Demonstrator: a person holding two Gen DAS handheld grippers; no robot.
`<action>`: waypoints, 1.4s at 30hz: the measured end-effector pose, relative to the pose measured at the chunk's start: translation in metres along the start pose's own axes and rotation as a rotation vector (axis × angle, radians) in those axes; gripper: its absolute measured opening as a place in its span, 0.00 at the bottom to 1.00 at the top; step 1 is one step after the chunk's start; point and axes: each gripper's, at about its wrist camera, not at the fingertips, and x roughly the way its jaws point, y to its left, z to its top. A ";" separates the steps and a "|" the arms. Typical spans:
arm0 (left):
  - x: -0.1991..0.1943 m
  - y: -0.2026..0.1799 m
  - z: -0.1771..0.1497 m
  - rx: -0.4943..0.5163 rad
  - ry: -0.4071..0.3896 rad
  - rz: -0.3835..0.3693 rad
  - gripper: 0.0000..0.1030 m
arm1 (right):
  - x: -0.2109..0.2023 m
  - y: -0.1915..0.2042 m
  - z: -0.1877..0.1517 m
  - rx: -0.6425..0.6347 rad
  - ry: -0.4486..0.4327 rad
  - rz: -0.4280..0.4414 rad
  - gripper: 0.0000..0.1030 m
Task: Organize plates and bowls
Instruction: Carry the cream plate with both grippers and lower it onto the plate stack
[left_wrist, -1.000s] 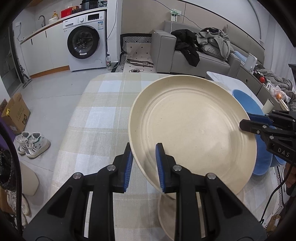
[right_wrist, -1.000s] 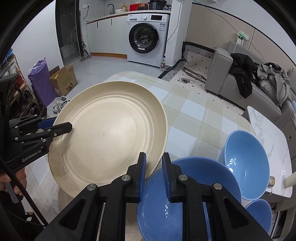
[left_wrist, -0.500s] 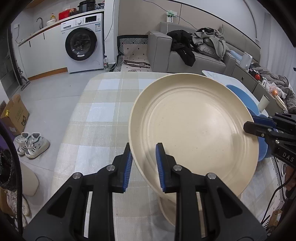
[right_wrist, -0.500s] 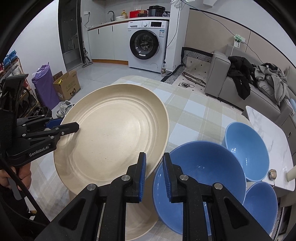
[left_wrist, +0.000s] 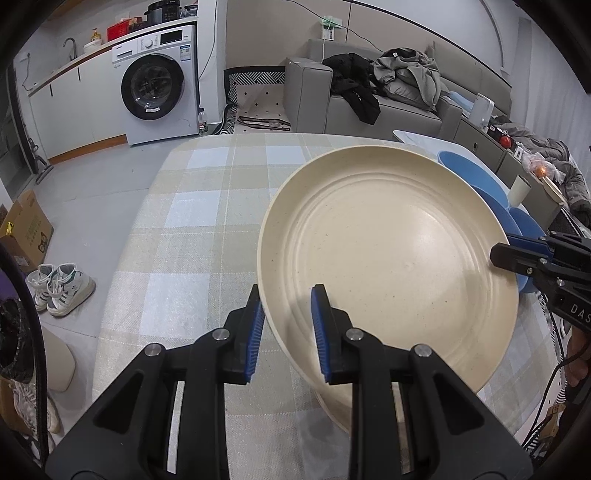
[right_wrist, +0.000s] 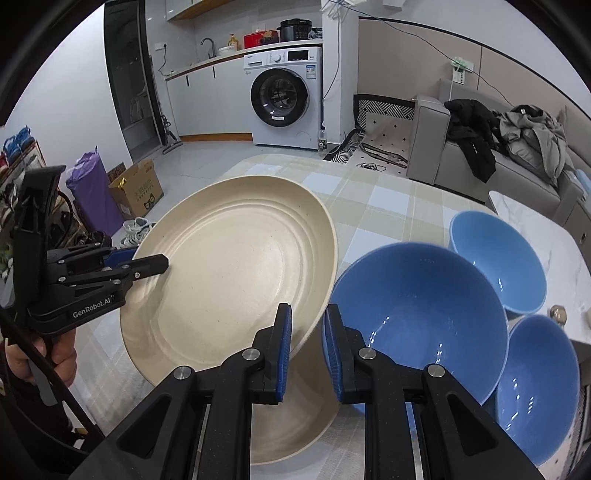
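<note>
Since a second ago the big cream plate (left_wrist: 388, 266) has slid toward the left of the right wrist view, uncovering a second cream plate (right_wrist: 295, 417) beneath it and a third blue bowl (right_wrist: 532, 387) at lower right.

The left hand-held gripper (left_wrist: 286, 328) straddles the plate's near rim at lower centre, one pad under it and one above, grasping the plate. The right hand-held gripper (right_wrist: 306, 349) holds the opposite rim between its pads. The plate hangs tilted above the checked counter (left_wrist: 192, 236), beside the large bowl (right_wrist: 417, 306).
</note>
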 end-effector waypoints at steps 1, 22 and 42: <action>0.000 -0.001 -0.002 0.003 0.001 -0.006 0.20 | 0.000 -0.001 -0.002 0.005 -0.002 0.001 0.19; 0.016 0.004 -0.020 0.004 0.022 -0.012 0.20 | 0.001 0.007 -0.042 0.052 -0.009 0.006 0.19; 0.033 -0.001 -0.032 0.039 0.059 -0.011 0.20 | 0.008 0.007 -0.076 0.088 0.006 0.019 0.20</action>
